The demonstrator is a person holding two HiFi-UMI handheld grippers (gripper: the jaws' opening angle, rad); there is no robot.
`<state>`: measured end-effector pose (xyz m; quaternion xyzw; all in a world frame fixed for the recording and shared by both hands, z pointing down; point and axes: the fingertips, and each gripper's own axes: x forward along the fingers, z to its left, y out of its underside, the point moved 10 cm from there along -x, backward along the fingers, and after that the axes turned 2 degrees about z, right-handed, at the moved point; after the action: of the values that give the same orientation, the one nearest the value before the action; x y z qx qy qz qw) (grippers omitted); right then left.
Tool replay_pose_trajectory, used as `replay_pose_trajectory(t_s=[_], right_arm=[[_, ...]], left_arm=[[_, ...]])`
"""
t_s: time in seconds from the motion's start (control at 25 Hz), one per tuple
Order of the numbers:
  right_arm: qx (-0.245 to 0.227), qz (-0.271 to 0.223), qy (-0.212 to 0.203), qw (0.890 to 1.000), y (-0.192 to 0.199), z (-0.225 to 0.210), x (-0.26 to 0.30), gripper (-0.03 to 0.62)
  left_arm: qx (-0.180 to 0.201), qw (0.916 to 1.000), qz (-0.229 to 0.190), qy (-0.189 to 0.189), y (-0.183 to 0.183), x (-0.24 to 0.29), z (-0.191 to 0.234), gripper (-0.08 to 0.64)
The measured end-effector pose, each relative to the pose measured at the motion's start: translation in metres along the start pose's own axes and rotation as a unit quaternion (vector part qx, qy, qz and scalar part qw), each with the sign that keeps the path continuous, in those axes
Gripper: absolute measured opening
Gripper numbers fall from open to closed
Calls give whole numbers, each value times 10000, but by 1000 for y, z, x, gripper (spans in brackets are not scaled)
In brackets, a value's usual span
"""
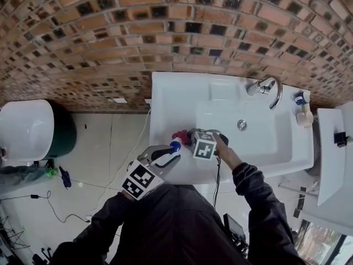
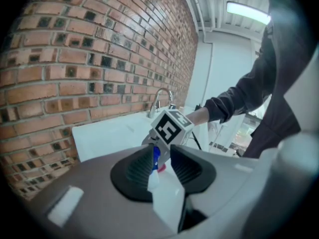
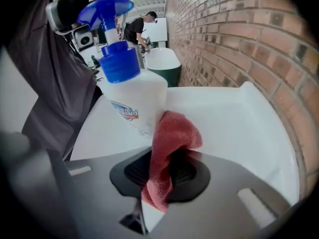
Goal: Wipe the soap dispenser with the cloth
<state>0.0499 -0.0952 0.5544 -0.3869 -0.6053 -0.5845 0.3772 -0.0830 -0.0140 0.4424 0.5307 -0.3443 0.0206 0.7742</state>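
Two claws meet over the front left part of the white sink (image 1: 165,93), and both of yours are occupied. Your left claw (image 1: 170,153) is clenched on the soap dispenser (image 1: 175,145), gripping its white body from the side. In the left gripper view the ribbed pads (image 2: 141,167) press on that white body, and the blue pump top shows in the narrow gap beyond them. The dispenser is off the basin, carried in that claw above the sink's front edge. It stands roughly upright, with its pump uppermost.

Your right claw (image 1: 189,136) is clamped on the red cloth (image 1: 180,135). In the right gripper view the cloth (image 3: 172,133) is pinched between the two dark pads, with a fold bunching above them and a tail hanging below. That upper fold lies against the side of the white bottle (image 3: 134,96), just beside its printed label and below the blue collar. The right claw points steeply down from the basin side, its marker cube (image 1: 203,146) facing up at you. Your left claw comes in from the sink's front left corner, so the two sit close together with the dispenser between them.

Farther back, a chrome faucet (image 1: 267,88) stands at the sink's rear right, with some small bottles (image 1: 304,116) in the corner beside it. A brick wall (image 1: 165,32) runs behind the sink. A rounded white fixture (image 1: 25,128) on a dark green base sits well apart to your left.
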Motion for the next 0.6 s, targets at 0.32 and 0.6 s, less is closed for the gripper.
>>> replay_pose_trajectory(t_s=[0.32, 0.6], right_arm=[[808, -1067, 843, 9874, 4, 70, -71, 66], [862, -1663, 372, 9816, -25, 132, -61, 67]], left_arm=[[-255, 9991, -249, 226, -5, -14, 10, 110], [-162, 9957, -130, 898, -12, -3, 26, 109]])
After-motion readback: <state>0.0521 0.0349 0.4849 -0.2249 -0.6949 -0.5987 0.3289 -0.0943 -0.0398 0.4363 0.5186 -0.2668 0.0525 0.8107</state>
